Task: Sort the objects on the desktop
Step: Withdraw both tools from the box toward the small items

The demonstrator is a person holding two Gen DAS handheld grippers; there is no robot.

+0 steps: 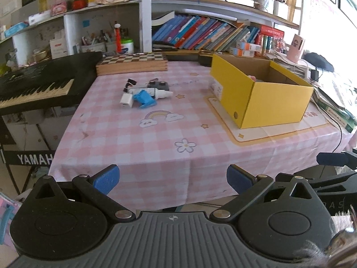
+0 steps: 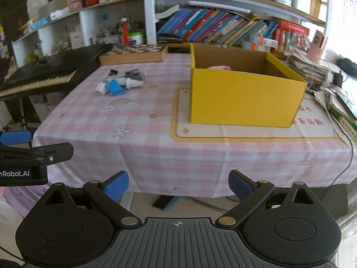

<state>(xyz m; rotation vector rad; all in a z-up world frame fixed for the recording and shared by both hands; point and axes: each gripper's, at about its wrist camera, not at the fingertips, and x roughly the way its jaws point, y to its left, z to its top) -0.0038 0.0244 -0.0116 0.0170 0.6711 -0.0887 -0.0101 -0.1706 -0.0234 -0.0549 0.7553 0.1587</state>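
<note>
A small pile of desk objects lies on the pink checked tablecloth: a blue plastic piece (image 1: 143, 99), a white charger block (image 1: 126, 101), a white tube (image 1: 161, 94), a dark grey gadget (image 1: 158, 85) and a black clip (image 1: 131, 82). The pile also shows in the right wrist view (image 2: 120, 81). An open yellow cardboard box (image 1: 260, 93) (image 2: 243, 91) stands to its right with something pink inside. My left gripper (image 1: 173, 179) and right gripper (image 2: 178, 184) are both open and empty, held off the table's near edge.
A black Yamaha keyboard (image 1: 42, 82) stands left of the table. A wooden chessboard box (image 1: 132, 63) lies at the back. Bookshelves (image 1: 207, 33) fill the rear wall. Stacked papers and cables (image 2: 316, 69) crowd the right edge. The tablecloth (image 1: 156, 134) hangs over the front.
</note>
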